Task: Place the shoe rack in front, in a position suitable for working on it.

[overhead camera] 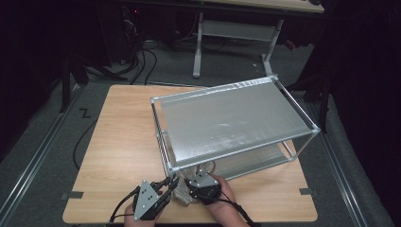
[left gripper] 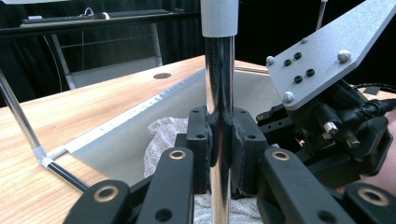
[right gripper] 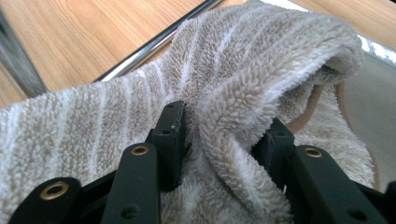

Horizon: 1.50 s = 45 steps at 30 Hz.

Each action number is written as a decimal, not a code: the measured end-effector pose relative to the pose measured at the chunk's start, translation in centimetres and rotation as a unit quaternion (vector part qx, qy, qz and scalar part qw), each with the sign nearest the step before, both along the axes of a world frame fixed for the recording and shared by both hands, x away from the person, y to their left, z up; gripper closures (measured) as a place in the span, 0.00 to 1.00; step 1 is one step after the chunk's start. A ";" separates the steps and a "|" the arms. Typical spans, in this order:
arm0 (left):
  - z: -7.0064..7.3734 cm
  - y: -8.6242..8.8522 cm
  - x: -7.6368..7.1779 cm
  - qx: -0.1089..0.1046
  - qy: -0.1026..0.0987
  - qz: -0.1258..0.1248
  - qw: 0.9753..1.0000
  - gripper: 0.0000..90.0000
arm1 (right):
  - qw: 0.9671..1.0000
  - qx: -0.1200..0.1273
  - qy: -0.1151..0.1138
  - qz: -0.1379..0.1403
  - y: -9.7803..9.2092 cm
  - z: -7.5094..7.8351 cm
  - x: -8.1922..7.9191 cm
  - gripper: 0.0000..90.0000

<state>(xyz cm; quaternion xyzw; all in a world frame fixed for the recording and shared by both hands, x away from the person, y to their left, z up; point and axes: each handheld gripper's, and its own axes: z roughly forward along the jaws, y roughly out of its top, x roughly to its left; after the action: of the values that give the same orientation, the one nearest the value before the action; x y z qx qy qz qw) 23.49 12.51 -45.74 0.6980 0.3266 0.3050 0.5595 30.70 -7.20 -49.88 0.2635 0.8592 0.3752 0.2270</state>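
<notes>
Right at the near edge of the wooden tabletop [overhead camera: 118,142] stands a two-tier metal rack [overhead camera: 231,120], its flat top shelf bare and silvery. On its lower shelf [left gripper: 140,135], at the corner nearest the person, lies a beige striped towel [right gripper: 243,74], bunched up and spilling toward the front edge; from above, a little of the towel [overhead camera: 182,195] peeks out between the two tools at about 6 o'clock of the rack.

The left gripper [overhead camera: 166,186] sits at roughly 7 o'clock from the rack, its fingers [left gripper: 198,140] clenched around the chrome corner post [left gripper: 219,93], one pad on each side of the tube with no gap to spare. The post runs straight up between them, and the towel [left gripper: 161,140] lies just behind it on the lower shelf.

The right gripper [overhead camera: 201,182] is just beside the left one, reaching under the top shelf at the same corner. Its fingers [right gripper: 170,135] are partly apart and grasp a raised fold of the towel, the pile pressed against the left pad, while the right pad is sunk in the cloth. A chrome rail [right gripper: 154,44] of the rack crosses behind the towel at about 11 o'clock in the right gripper view.
</notes>
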 end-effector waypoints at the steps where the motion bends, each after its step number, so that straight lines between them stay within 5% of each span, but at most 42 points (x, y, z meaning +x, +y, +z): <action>1: 0.0 0.0 0.0 0.000 0.000 0.000 1.000 0.88 | 1.000 -0.001 0.000 0.001 -0.1 0.0 0.0 0.66; 3: 0.0 0.0 -0.1 0.001 0.000 0.001 1.000 0.88 | 1.000 -0.006 -0.008 0.008 -0.4 0.0 0.2 0.66; 7: 0.0 0.0 -0.1 0.001 0.000 0.002 1.000 0.88 | 0.999 -0.002 0.018 -0.027 -0.9 0.0 0.2 0.66; 8: 0.0 0.0 -0.1 0.001 0.000 0.002 1.000 0.88 | 1.000 -0.007 -0.010 -0.009 -1.3 -0.1 0.7 0.66; 10: 0.0 0.0 -0.1 0.001 0.001 0.002 1.000 0.88 | 1.000 -0.013 -0.003 -0.028 -2.0 -0.1 0.9 0.66; 12: 0.0 0.0 -0.1 0.001 0.002 0.002 1.000 0.88 | 0.999 -0.020 -0.028 -0.020 -2.8 0.0 1.5 0.66; 13: 0.0 0.0 -0.1 0.001 0.002 0.002 1.000 0.88 | 0.999 -0.015 -0.002 -0.045 -3.0 0.0 1.3 0.66; 14: 0.1 -0.1 -0.1 0.001 0.002 0.003 1.000 0.88 | 0.999 -0.024 -0.044 -0.018 -3.7 -0.1 2.1 0.66; 16: 0.1 0.0 -0.1 0.002 0.002 0.002 1.000 0.88 | 0.999 -0.021 -0.021 -0.045 -4.4 0.0 2.1 0.66; 25: 0.1 0.0 -0.1 0.004 0.000 0.003 1.000 0.88 | 0.995 -0.035 -0.016 -0.096 -8.9 0.2 4.0 0.65; 34: 0.1 -0.1 -0.2 0.005 -0.001 0.006 1.000 0.88 | 0.984 -0.025 -0.003 -0.179 -15.1 0.4 6.2 0.65; 45: 0.1 -0.1 -0.4 0.008 0.000 0.010 1.000 0.88 | 0.959 -0.034 -0.028 -0.279 -22.7 0.5 7.7 0.65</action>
<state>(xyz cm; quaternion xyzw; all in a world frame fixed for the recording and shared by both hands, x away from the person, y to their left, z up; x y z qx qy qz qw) 23.13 12.43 -45.60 0.6991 0.3310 0.3128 0.5513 38.38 -29.85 -49.38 0.4744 0.7572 0.2749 0.3549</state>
